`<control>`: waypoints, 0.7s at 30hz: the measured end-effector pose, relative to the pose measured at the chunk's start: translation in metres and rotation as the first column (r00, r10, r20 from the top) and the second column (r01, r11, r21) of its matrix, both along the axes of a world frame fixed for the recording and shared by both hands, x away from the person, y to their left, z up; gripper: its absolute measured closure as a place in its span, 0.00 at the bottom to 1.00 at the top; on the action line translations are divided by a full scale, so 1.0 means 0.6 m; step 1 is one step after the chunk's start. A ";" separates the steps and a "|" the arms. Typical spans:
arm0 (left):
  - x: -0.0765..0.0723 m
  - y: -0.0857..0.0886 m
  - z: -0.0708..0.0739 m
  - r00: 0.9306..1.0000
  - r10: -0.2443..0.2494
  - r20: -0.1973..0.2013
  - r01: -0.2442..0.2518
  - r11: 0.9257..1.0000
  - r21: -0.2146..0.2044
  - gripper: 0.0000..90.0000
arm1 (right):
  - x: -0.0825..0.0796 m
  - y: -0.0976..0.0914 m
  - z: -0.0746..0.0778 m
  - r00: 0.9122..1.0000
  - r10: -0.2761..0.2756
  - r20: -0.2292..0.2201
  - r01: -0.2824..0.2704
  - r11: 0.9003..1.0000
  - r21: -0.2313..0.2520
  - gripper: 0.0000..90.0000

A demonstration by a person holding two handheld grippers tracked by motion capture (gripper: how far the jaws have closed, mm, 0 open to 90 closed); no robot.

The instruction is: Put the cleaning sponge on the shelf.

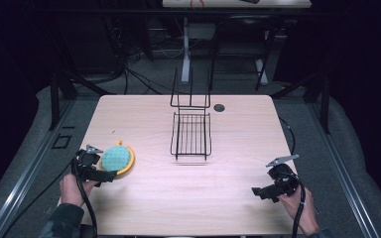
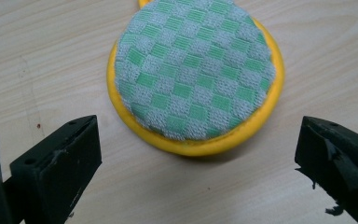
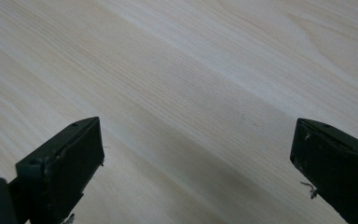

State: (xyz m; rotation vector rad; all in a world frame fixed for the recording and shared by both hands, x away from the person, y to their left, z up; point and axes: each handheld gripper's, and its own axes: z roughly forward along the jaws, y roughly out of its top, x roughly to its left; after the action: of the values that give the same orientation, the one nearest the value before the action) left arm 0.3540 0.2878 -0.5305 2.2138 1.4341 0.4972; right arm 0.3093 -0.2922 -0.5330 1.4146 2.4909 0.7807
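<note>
My left gripper (image 2: 196,158) hangs wide open just short of the round yellow-rimmed pad with green checked cloth (image 2: 195,70) at the wooden table's (image 1: 238,198) left edge. To grip well, I should straddle the rim squarely. My right gripper (image 3: 196,158) gapes empty; the black wire rack (image 1: 191,133), seemingly upright, stands clear.

The right gripper (image 3: 198,172) is seen with its two black jaws set wide apart, one at each lower corner, nothing between them. Bare pale wood table (image 3: 191,84) is seen beyond and under the jaws, grain running diagonally. Frayed bits are seen on the right-hand jaw's pad edge.
</note>
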 end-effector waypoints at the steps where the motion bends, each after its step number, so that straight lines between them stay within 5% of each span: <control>1: 0.003 -0.001 -0.001 1.000 0.000 -0.001 0.000 1.000 -0.002 0.00 | 0.000 0.000 0.000 1.000 0.000 0.000 0.000 1.000 0.000 0.02; 7: 0.003 0.000 -0.002 1.000 -0.014 -0.005 0.014 1.000 -0.024 0.00 | -0.001 0.000 0.000 1.000 0.008 -0.002 -0.008 1.000 0.002 0.02; 21: 0.045 0.013 -0.007 0.999 0.046 -0.024 -0.046 0.999 -0.019 0.00 | 0.002 0.006 -0.003 1.000 0.014 -0.008 -0.014 1.000 -0.011 0.04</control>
State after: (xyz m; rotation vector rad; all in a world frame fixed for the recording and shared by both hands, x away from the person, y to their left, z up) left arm 0.3810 0.2958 -0.5349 2.1827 1.4988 0.4724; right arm 0.3105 -0.2884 -0.5350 1.4010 2.5097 0.7642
